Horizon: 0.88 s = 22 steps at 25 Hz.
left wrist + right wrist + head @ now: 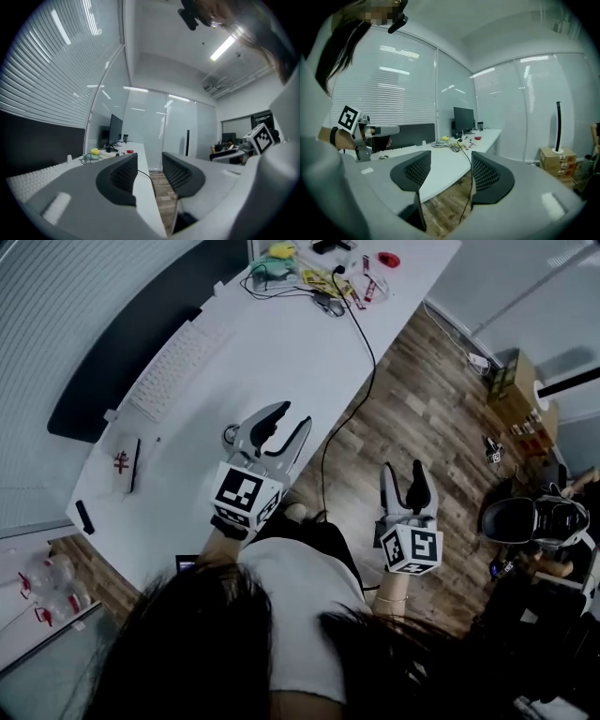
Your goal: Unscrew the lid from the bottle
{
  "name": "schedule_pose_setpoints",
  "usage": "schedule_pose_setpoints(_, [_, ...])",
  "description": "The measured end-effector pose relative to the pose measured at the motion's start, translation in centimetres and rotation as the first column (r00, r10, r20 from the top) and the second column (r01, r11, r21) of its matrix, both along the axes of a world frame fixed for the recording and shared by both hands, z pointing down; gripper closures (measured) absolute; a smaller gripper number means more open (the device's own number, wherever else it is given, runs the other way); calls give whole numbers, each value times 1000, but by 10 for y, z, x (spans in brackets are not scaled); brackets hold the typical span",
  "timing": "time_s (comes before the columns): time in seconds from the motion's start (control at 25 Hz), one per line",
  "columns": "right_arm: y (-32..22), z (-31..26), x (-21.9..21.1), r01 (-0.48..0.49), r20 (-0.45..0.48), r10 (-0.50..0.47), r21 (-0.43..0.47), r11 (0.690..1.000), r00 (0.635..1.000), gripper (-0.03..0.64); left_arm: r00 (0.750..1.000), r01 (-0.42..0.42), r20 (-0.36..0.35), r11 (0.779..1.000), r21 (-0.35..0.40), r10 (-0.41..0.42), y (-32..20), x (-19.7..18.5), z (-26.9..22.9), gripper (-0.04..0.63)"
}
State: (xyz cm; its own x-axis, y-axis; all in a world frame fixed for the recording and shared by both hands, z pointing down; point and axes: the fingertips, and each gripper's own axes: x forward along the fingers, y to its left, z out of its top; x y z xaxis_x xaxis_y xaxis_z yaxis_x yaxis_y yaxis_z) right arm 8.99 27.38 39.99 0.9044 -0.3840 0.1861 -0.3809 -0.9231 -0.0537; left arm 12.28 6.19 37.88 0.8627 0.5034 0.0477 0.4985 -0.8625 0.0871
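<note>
I cannot tell for sure where the bottle is. The nearest candidate is a small round thing on the white desk, just beside the left gripper; it is too small to say if it is a bottle or a lid. Some clear containers w/ red parts lie at the bottom left, off the desk, and they are also not clear.

The left gripper hangs over the near desk edge, jaws apart w/ nothing between them. The right gripper is off the desk, above the wood floor, jaws wide apart and also empty. The two grippers are well apart.

On the desk there is a white keyboard, and closer a dark pen. At the far end is clutter, incl. a yellow thing and a red one. A black cable runs from that clutter over the desk edge down to the floor, passing between the grippers. To the right stand a dark chair and cardboard boxes.
</note>
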Motion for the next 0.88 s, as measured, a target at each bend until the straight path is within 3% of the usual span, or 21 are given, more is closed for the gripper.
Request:
schedule_pose_setpoints(0.24, [-60,-5,48,210,0,-210,6,978,978,367,979,202,-25,979,-20,-203,-58,4,-13,422])
schedule_pose_setpoints(0.36, [-92,-3,72,312,-1,-312,19,950,950,365,949,313,-30,949,-17,-314,-90,4,-14,422])
schedule_pose_setpoints(0.44, [-117,0,90,396,-1,-396,29,918,918,365,915,403,-30,915,-20,-403,-113,3,-13,422])
schedule_pose_setpoints(0.52, [-145,2,108,495,-3,-495,36,868,869,365,862,505,-31,863,-25,-505,-135,-2,-12,422])
schedule_pose_setpoints(0.68, [-200,4,131,669,-5,-670,48,742,743,365,728,684,-42,729,-27,-684,-175,-21,-14,420])
schedule_pose_setpoints(0.88, [-255,-1,143,814,-14,-815,68,577,579,354,568,822,-36,569,-19,-822,-198,-50,-14,401])
